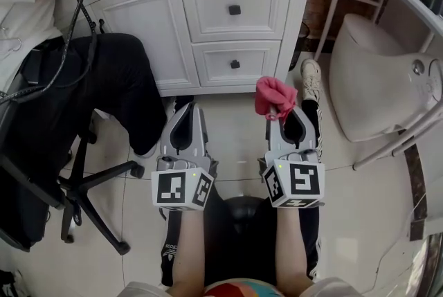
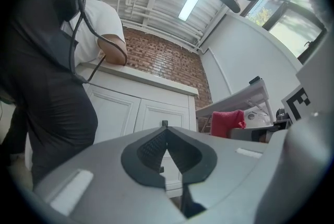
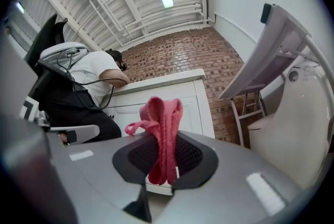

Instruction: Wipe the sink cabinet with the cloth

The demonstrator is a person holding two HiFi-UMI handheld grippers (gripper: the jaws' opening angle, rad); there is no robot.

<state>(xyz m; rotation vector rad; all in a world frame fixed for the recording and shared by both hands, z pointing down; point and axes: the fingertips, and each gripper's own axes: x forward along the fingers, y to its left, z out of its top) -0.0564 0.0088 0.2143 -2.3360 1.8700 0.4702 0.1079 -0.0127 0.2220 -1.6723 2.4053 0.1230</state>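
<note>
Evidently soft, light and floppy, the cloth (image 3: 163, 131) sat pinched at its bunched middle in the right gripper (image 3: 164, 113); the left gripper (image 2: 165, 126) was closed and empty.

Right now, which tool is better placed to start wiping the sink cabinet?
Right. The right tool is shut on the pink cloth, held up facing the sink cabinet. The left tool is shut with nothing between its jaws, so it has nothing to wipe with.
</note>
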